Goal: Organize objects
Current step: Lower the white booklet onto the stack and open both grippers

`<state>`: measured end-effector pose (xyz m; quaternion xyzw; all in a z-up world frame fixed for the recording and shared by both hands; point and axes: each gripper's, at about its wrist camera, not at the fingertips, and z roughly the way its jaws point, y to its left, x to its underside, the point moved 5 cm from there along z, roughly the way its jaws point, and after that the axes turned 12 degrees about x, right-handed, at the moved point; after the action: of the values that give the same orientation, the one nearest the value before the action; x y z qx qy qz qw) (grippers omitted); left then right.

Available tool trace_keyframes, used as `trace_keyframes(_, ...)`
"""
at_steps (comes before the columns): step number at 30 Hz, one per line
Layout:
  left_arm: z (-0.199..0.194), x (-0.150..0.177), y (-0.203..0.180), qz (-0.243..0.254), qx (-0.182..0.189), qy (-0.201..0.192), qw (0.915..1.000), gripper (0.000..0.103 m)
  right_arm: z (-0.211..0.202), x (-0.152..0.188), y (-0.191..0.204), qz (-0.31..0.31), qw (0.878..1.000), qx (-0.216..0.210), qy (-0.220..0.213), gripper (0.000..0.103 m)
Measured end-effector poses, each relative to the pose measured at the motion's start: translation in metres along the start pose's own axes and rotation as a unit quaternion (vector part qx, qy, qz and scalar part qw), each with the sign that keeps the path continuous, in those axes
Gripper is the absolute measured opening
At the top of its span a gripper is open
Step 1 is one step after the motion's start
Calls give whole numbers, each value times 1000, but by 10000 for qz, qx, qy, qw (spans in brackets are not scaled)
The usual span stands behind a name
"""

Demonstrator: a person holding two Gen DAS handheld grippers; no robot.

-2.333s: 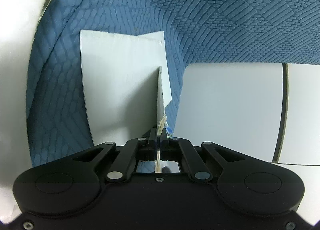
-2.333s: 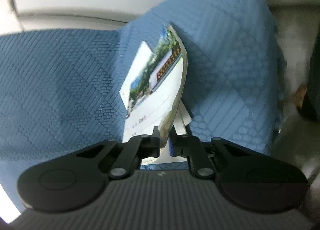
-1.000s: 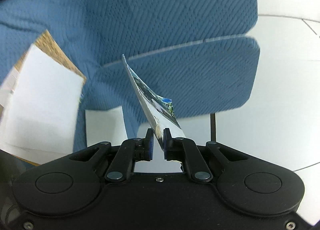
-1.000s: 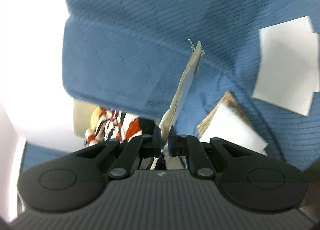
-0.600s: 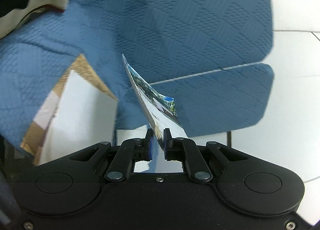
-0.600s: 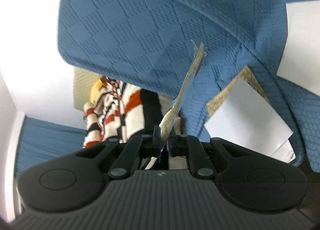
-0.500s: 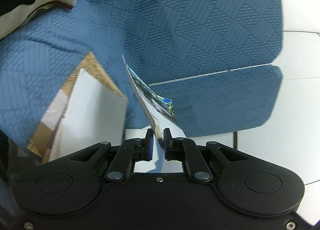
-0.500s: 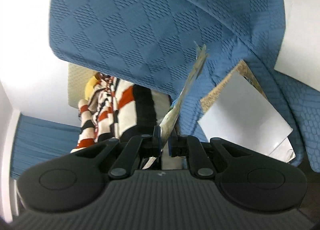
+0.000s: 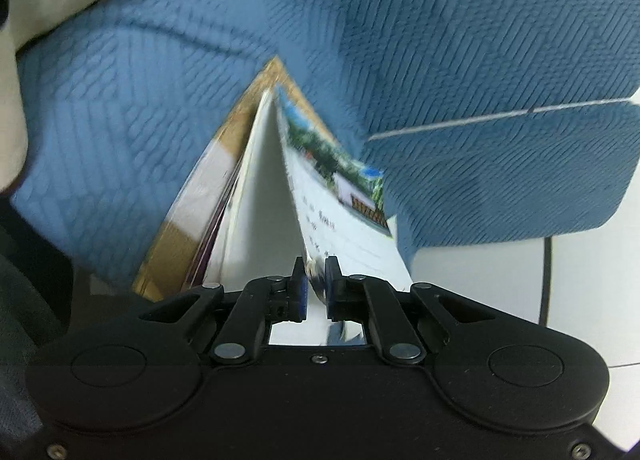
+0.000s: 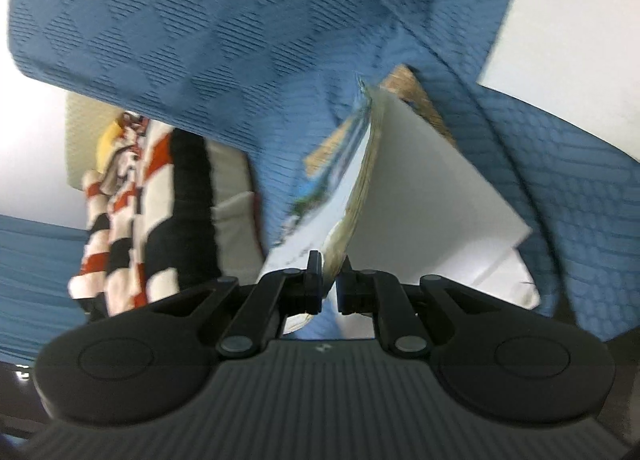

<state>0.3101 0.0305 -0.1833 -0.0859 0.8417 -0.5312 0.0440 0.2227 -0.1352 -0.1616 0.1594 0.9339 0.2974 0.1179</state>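
My left gripper (image 9: 316,284) is shut on the edge of a thin booklet (image 9: 340,200) with a landscape photo cover. The same booklet (image 10: 332,196) shows in the right wrist view, where my right gripper (image 10: 329,284) is shut on its other edge. The booklet stands tilted right against a stack of books on the blue cloth: a white book (image 9: 260,212) with a brown-covered book (image 9: 240,116) under it. In the right wrist view the white book (image 10: 424,196) lies just right of the booklet, touching it.
A blue textured cloth (image 9: 440,40) covers the surface and hangs over its edge. A white floor (image 9: 588,280) lies at the right. A white sheet (image 10: 568,44) lies on the cloth at the upper right. A red, black and white striped fabric (image 10: 132,196) hangs at the left.
Both grippers have carried the booklet toward the stack of books. The stack has grown in both views and the booklet now leans against the white book.
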Motion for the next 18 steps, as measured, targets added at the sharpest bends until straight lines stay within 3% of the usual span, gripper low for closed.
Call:
trace_keyframes(9,16,19,19,74,-507,327,9982,6,16,14,-28,9,9988,455,175,9)
trace_keyframes(18,26,29,30,-74,-727,443,9963,5,29,22,-43,19,9963,804,303,10)
